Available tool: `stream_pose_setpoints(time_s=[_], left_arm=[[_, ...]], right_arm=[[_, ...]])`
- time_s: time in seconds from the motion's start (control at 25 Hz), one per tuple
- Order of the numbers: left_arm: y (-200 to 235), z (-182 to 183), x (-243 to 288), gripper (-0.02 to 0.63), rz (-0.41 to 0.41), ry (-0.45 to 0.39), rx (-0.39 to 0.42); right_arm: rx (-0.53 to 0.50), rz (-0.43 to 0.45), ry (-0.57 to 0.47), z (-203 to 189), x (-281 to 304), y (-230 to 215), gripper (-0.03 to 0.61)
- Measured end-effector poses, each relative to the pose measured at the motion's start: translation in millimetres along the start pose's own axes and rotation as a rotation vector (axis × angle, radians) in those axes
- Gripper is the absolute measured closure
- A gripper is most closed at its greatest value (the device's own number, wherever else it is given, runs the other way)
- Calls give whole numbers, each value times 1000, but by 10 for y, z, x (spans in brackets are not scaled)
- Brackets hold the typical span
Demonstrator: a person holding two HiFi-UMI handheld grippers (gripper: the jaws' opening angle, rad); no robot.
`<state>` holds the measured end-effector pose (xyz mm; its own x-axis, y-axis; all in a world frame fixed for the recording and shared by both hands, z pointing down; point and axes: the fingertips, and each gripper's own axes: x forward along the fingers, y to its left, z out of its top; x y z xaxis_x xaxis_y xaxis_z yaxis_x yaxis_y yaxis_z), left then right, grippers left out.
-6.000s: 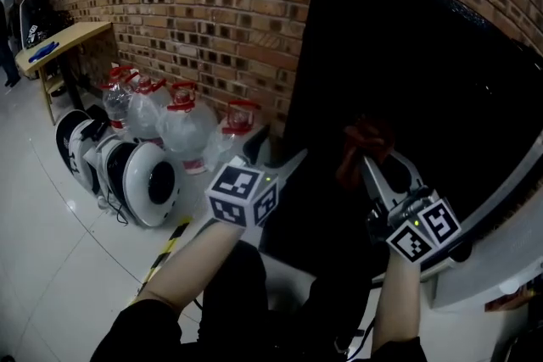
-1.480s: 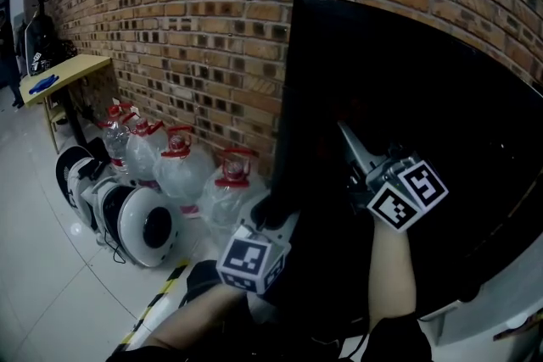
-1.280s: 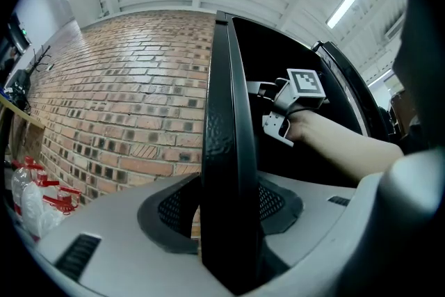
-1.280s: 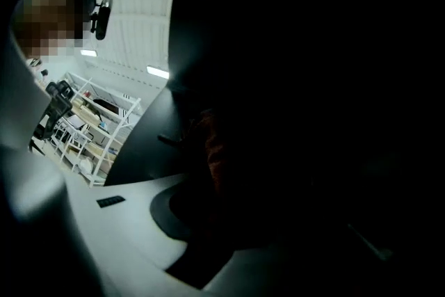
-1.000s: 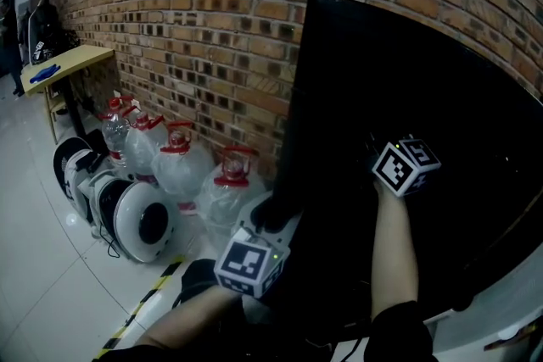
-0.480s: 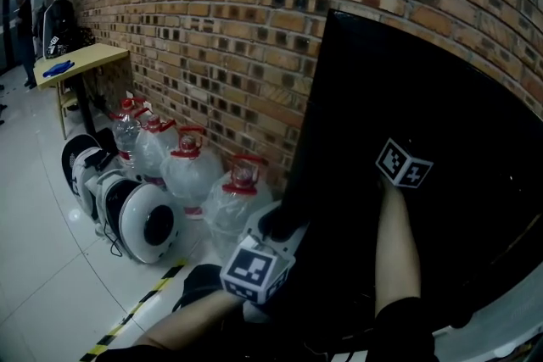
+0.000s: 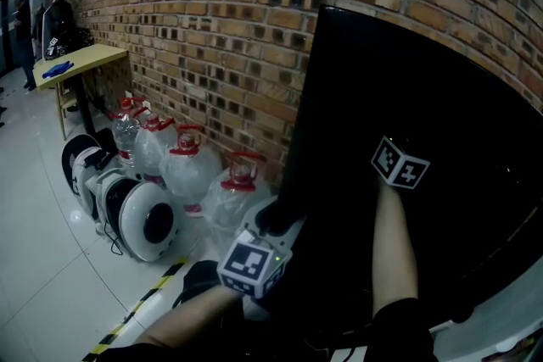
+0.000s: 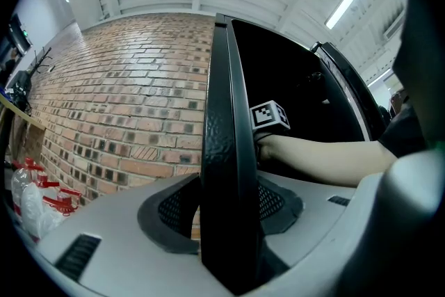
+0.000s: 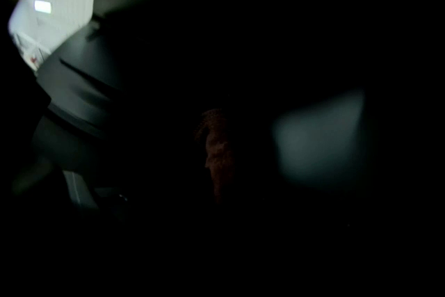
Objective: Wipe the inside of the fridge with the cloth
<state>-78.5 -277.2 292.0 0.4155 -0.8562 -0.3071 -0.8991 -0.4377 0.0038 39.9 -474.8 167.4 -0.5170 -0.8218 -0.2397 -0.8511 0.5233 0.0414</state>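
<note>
The black fridge [image 7: 441,182] stands against a brick wall, its inside very dark. My left gripper [image 7: 276,222] is shut on the fridge's black left edge panel [image 8: 226,149], which fills the gap between its pads [image 8: 174,209]. My right forearm reaches into the fridge. In the head view only that gripper's marker cube [image 7: 399,163] shows, and its jaws are lost in the dark. In the right gripper view a reddish cloth [image 9: 214,142] shows dimly in front of my right gripper [image 9: 219,177], which seems shut on it.
Several water jugs with red caps [image 7: 187,169] and white round machines [image 7: 140,220] stand on the floor to the left along the brick wall [image 7: 212,30]. A wooden table [image 7: 81,59] is farther left. A white fridge part [image 7: 501,331] juts out at the lower right.
My right gripper has gone deeper into the fridge: its jaws showed earlier, now only the cube does. The left gripper has stayed on the edge panel.
</note>
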Motion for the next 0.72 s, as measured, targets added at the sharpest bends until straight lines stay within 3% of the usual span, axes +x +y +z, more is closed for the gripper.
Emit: stream_pose_setpoints(time_s=[0.2,0.36,0.48,0.6,0.72], left_arm=[[17,37,0,428,1,-2,-1],[-8,36,-4,425,-7,5,-8],[-4,27,-1,421,-12,6,6],[-3,24,-2,420,-7,9,15],[-32,24,-7,419,-12,16,14]], right_arm=[[58,182,-93,136,-609,411,494],[193,471,-184,266,-1208,1027,494],[200,659,-198,274,-1509,1526,494],[99,738,-134,138,-1542,1924,494],[55,750,-102,53,-1478,2052,494]])
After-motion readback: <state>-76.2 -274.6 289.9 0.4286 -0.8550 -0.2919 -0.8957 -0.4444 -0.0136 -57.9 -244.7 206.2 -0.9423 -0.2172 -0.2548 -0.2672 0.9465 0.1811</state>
